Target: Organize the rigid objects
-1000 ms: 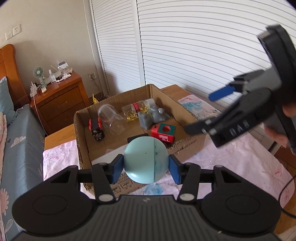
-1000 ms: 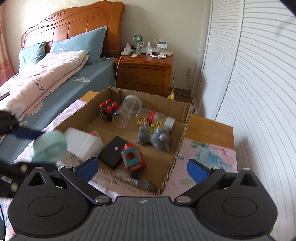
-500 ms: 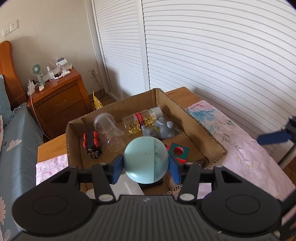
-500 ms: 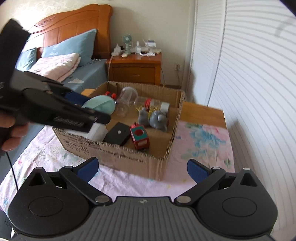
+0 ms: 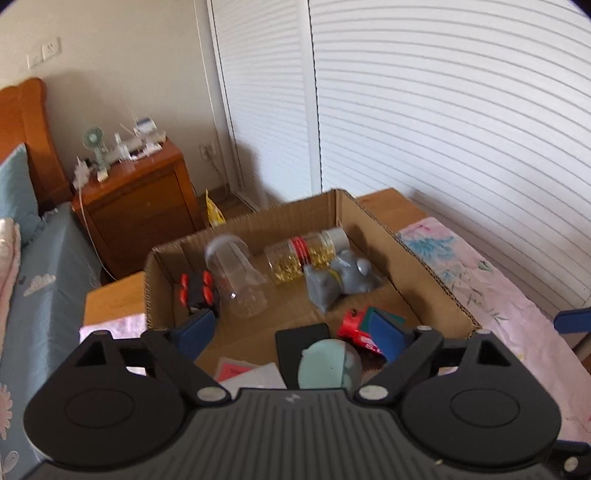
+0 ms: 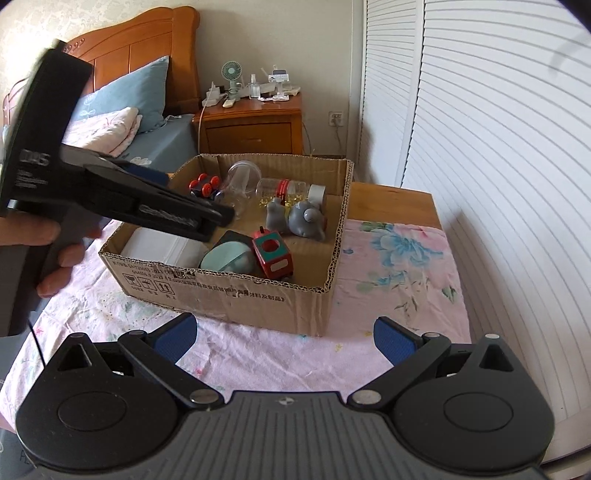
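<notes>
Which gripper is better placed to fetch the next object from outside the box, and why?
Right. The right gripper hangs open and empty above the pink cloth, while the left gripper, jaws opening, is over the cardboard box.

left gripper (image 5: 291, 332) tilts downward, its jaws opening, nothing pressed between them. right gripper (image 6: 288, 334) tilts down too, jaws spread wide.

Wall (image 6: 273, 33): plain cream, with sockets.
Doors (image 5: 443, 110): white louvred panels along the right side.
Bed (image 6: 122, 122): carved wooden headboard (image 6: 140, 40), blue pillow (image 6: 129, 92), pink quilt.
Nightstand (image 6: 255, 125): orange-brown wood, beside the bed; carries a small fan (image 6: 231, 72) and clutter.
Table (image 6: 391, 203): wooden, partly covered by a pink floral cloth (image 6: 399, 266).
Light: soft daylight.
</notes>
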Demonstrator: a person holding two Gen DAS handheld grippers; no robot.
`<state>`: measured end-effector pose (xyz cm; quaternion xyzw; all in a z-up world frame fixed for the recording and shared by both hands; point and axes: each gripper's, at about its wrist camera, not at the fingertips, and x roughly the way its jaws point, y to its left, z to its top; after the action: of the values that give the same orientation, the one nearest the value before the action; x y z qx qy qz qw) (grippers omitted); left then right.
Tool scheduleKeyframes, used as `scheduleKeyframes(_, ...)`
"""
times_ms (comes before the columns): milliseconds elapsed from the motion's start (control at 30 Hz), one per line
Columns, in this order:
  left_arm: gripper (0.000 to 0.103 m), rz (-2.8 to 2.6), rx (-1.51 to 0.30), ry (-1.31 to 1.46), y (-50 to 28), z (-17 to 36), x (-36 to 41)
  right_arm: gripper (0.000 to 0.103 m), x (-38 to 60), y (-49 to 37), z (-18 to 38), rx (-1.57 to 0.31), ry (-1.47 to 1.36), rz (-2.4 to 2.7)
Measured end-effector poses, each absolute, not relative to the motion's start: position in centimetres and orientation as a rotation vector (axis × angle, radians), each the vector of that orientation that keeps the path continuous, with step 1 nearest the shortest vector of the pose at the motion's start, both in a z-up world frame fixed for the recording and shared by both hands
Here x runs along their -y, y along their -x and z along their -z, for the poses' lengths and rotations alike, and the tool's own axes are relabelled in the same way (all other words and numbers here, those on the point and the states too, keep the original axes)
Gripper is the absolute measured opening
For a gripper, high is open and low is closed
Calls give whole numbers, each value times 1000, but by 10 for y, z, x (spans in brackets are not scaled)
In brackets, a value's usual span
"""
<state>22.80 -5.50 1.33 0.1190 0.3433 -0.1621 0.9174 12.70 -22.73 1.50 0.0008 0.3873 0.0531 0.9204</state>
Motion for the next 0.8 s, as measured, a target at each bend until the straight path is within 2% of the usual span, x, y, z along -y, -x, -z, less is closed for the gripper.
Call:
scheduleKeyframes(167,100,280,-660,-209,-193,-28,38,103,223,-124,-18,-795,20,-51)
scheduleKeyframes(500,100,132,-728,-121,-125,-18,15,103,217,-112,-16,-827,-23,68)
scheduleKeyframes(800,100,61,-755,-87,-106,-18,8,103,204,-101,-21,-813,-24,71)
